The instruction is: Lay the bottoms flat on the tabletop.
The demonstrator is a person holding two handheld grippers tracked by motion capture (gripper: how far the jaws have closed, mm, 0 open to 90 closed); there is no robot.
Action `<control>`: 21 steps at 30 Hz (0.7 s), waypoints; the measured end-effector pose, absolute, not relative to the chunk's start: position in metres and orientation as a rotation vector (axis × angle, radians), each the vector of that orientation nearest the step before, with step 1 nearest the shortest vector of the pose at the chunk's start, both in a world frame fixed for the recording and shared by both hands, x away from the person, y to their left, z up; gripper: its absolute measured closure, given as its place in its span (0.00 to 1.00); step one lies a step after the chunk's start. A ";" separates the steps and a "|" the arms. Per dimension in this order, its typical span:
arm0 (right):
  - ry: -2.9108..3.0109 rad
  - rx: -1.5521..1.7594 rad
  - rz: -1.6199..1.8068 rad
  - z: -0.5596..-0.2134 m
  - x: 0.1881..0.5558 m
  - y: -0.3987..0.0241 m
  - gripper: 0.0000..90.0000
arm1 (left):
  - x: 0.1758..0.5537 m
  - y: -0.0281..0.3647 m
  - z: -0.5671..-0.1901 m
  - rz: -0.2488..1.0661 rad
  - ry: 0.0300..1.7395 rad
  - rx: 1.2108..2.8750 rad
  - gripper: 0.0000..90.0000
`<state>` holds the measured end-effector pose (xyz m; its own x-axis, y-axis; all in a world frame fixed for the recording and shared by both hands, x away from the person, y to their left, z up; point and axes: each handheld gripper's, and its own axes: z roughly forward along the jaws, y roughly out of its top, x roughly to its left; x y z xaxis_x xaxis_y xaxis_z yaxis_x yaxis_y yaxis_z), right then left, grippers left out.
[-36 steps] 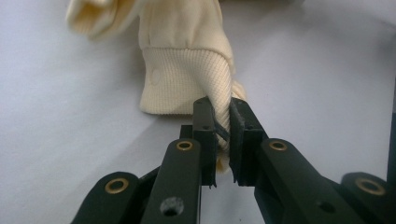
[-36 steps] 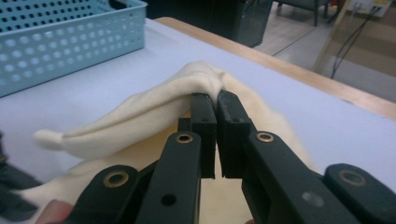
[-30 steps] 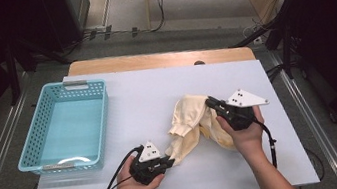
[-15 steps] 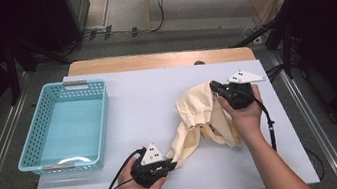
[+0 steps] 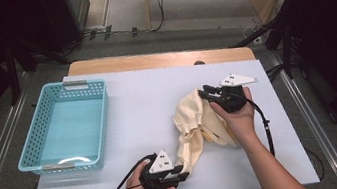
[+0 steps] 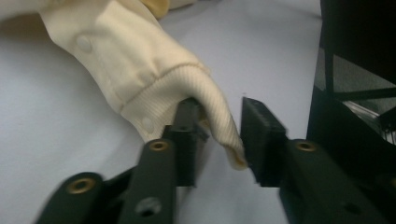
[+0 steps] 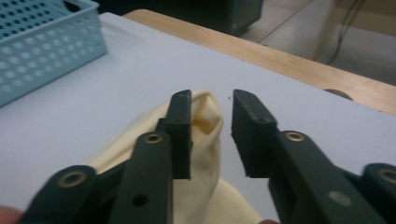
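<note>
The cream jacket (image 5: 201, 127) lies bunched up on the right half of the white desk (image 5: 143, 108), well apart from the blue basket (image 5: 65, 127) on the left. It looks soft and light, like a small baby top, so it will flop and fold when lifted and will not break. It has a ribbed cuff (image 6: 205, 100) and little round snaps (image 6: 84, 43) along the edge. The cuff is thicker than the rest, so I think it is a good place to pinch, and so is the top edge of the cloth. The left tongs (image 5: 178, 176) have just been opening, and the cuff sits between the jaws, but the pads are not pressing it, so it is let go. The right tongs (image 5: 205, 92) have just been opening too, with a fold of the cloth (image 7: 205, 116) between the jaws, loose and not squeezed
</note>
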<state>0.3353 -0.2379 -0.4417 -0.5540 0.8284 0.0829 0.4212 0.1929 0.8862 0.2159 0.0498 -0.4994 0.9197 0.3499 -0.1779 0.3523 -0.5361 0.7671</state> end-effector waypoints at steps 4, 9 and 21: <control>2.059 1.133 1.326 -0.435 0.318 -0.243 0.54 | 0.220 0.052 -0.494 0.033 0.523 2.146 0.56; 2.040 1.116 1.317 -0.437 0.289 -0.256 0.41 | 0.226 0.054 -0.487 0.089 0.570 2.101 0.40; 1.984 1.237 1.268 -0.470 0.224 -0.303 0.39 | 0.251 0.043 -0.482 0.149 0.645 2.081 0.40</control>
